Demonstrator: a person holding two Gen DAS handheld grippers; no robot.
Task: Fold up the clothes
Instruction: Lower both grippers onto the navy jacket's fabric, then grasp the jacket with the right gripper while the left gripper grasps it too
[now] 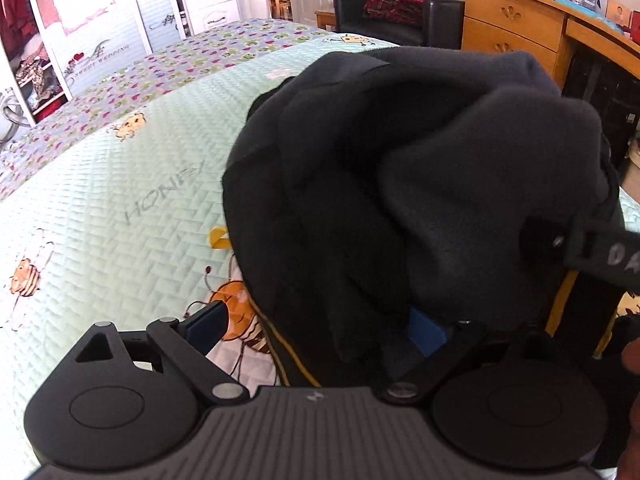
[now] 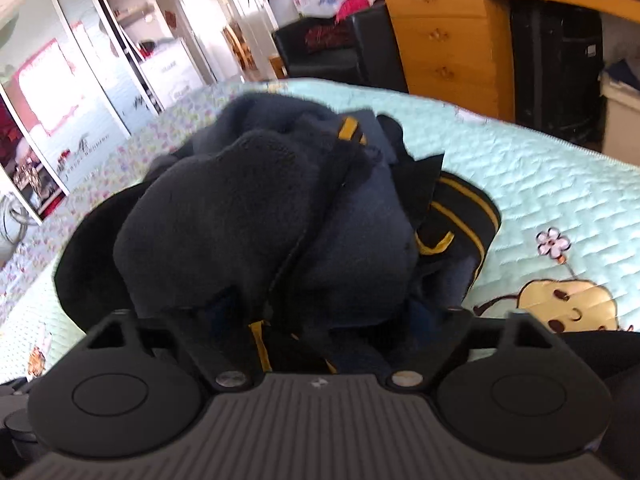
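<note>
Jaws: left gripper (image 1: 320, 330) spread wide, dark fleece garment (image 1: 400, 184) bunched between; right gripper (image 2: 320, 312) grip buried, cannot tell.
Garment heaped on mint quilt (image 1: 120, 208), bee print at 7 o'clock.

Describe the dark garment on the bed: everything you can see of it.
The dark garment is a bunched heap of navy fleece-like cloth, inside turned outward, with black ribbed bands edged in yellow stripes. It is crumpled, not folded, and lies on the quilted mint bedspread. It spills over both grippers: the left gripper has cloth between its wide-set fingers, and the right gripper is buried in folds that hide its fingers.
</note>
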